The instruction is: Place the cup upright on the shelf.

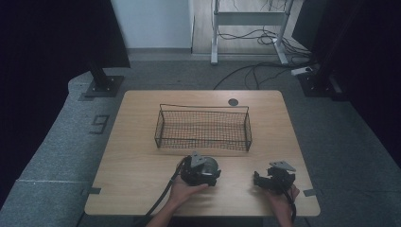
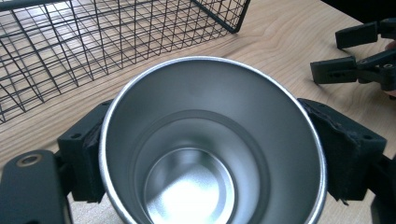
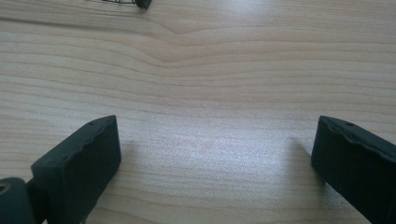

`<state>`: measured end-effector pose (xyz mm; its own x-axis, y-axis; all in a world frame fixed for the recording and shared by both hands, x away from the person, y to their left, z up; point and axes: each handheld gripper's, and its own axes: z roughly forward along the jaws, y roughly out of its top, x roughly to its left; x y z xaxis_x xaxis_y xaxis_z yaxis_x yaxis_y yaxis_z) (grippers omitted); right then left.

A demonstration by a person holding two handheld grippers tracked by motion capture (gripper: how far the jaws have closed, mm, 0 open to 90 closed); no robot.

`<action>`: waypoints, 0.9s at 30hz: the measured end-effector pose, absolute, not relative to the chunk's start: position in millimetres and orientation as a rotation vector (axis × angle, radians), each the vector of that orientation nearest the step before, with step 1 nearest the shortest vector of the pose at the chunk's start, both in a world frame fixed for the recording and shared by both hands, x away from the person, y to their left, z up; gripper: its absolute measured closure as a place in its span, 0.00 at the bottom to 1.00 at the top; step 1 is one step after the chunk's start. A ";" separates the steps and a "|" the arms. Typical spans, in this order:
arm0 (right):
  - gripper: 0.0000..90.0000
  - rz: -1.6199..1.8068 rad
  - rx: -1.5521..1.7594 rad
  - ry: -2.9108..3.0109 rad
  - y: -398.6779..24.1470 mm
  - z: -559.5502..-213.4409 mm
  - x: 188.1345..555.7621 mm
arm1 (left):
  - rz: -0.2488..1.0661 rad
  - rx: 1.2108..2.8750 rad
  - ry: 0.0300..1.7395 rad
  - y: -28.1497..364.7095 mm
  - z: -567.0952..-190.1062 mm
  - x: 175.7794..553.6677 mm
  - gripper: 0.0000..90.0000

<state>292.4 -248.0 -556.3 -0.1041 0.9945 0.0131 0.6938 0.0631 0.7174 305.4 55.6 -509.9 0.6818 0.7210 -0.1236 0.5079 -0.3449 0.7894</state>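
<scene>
The left gripper point(image 1: 202, 171) grips a steel cup point(image 2: 212, 144), one jaw pressed against each side of its wall, near the front edge of the wooden table point(image 1: 137, 161). The cup's open mouth faces the gripper's camera and its inside is bare metal. It sits just in front of the black wire basket point(image 1: 203, 127). The right gripper point(image 1: 270, 179) rests well apart to the right, jaws spread wide over bare wood, holding nothing.

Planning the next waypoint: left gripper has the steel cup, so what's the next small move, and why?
Probably lift the steel cup and carry it forward over the wire basket. The left gripper clamps it on both sides, the basket sits just beyond, and the right gripper is open over bare table.
</scene>
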 end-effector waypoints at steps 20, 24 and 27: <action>0.01 0.797 1.676 1.855 -248.4 -556.3 292.7 | 0.304 2.009 0.928 63.3 -500.5 299.8 0.16; 0.01 0.797 1.675 1.855 -248.4 -556.3 292.7 | 0.312 1.989 0.933 69.3 -494.7 299.7 0.16; 0.01 0.797 1.676 1.855 -248.3 -556.3 292.7 | 0.318 1.972 0.932 73.9 -489.1 299.6 0.16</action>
<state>292.7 -248.3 -556.3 -0.1066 0.9942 0.0127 0.6932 0.0651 0.7178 299.6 73.9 -489.1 0.6822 0.7185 -0.1355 0.4864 -0.3075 0.8178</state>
